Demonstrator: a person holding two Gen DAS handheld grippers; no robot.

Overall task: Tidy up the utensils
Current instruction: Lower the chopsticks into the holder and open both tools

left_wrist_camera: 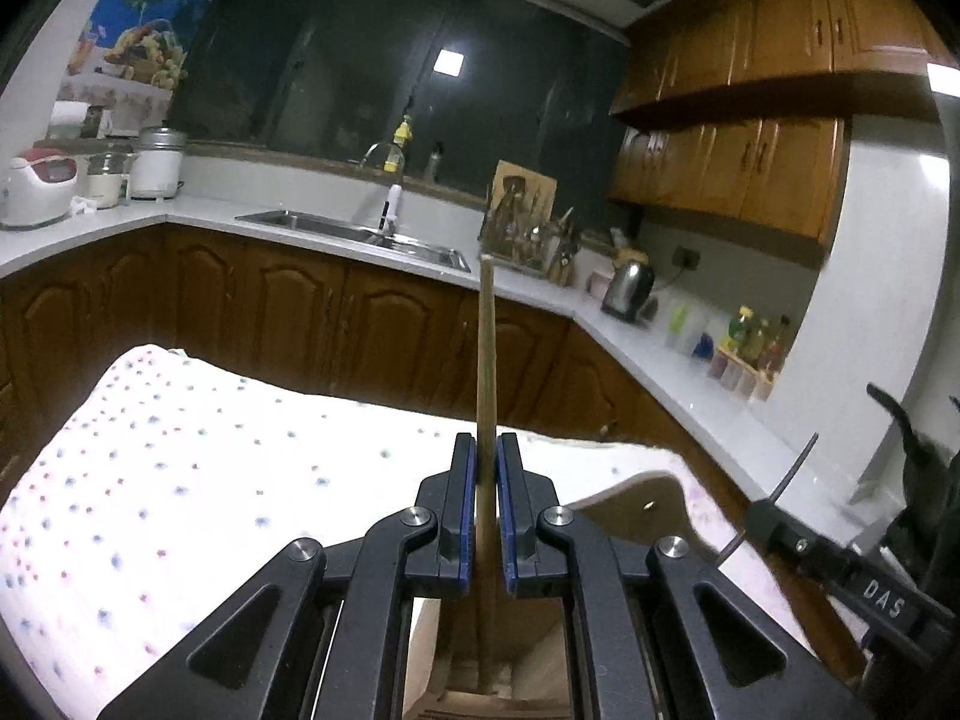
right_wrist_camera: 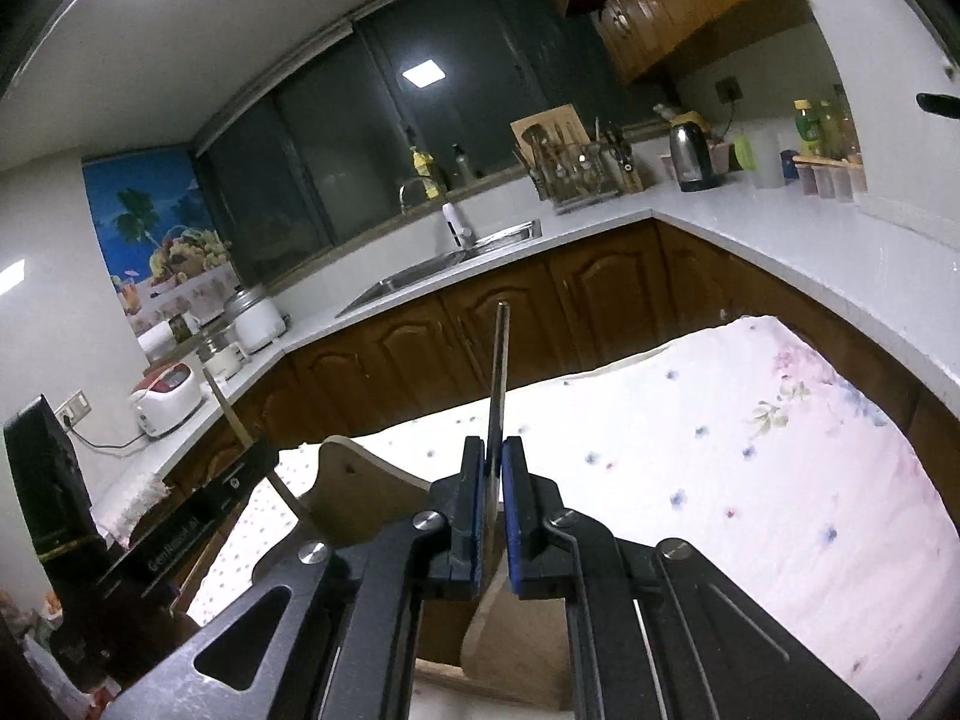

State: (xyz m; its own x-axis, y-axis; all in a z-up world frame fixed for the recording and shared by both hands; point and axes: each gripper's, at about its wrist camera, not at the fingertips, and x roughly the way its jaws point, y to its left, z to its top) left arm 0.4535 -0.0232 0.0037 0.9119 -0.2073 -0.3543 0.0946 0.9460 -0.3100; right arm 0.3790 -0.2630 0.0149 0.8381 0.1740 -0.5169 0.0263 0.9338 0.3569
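Observation:
In the left wrist view my left gripper (left_wrist_camera: 486, 450) is shut on a long wooden stick (left_wrist_camera: 486, 348) that stands upright. Its lower end reaches into a wooden utensil holder (left_wrist_camera: 636, 498) below the jaws. At the right edge my right gripper (left_wrist_camera: 774, 525) grips a thin metal utensil (left_wrist_camera: 798, 462). In the right wrist view my right gripper (right_wrist_camera: 493, 450) is shut on that metal utensil (right_wrist_camera: 499, 372), seen edge-on and pointing up. The holder's curved wooden wall (right_wrist_camera: 354, 492) lies just left of and below the jaws. My left gripper (right_wrist_camera: 252, 462) with the stick (right_wrist_camera: 225, 408) shows at the left.
The holder stands on a table under a white dotted cloth (left_wrist_camera: 180, 480) (right_wrist_camera: 750, 510). Behind runs an L-shaped white counter with a sink (left_wrist_camera: 360, 234), a utensil rack (left_wrist_camera: 528, 240), a kettle (left_wrist_camera: 627, 288), rice cookers (left_wrist_camera: 36, 192) and bottles (left_wrist_camera: 756, 342).

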